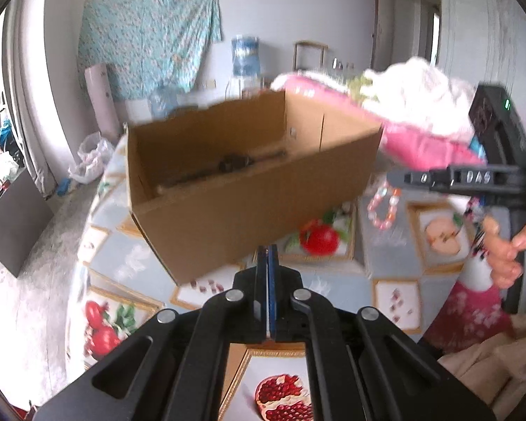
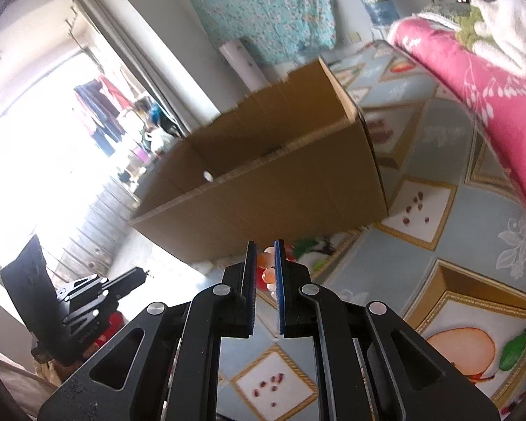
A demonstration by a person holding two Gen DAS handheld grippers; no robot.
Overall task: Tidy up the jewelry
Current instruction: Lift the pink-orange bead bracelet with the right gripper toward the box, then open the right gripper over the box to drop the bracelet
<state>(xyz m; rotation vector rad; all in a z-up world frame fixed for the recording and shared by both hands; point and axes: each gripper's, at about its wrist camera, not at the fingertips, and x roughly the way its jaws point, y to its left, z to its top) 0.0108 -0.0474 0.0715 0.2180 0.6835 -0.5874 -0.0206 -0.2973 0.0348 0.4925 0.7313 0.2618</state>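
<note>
The open cardboard box [image 1: 249, 179] sits on the fruit-print cloth. Just beside its near right corner, the right gripper [image 2: 265, 270] pinches a bead bracelet [image 1: 384, 207], dangling: light, floppy, slippery, so best taken across several beads. The left gripper [image 1: 267, 263], before the box, is closed and empty.

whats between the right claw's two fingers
A string of pink and white beads, pinched by the right claw; the left wrist view shows it dangling.

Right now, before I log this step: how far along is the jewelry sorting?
Done: something dark already lies in the cardboard box. In hand: the right gripper is shut on a pink bead bracelet; the left gripper is shut, empty. Left: getting the bracelet into the box.
</note>
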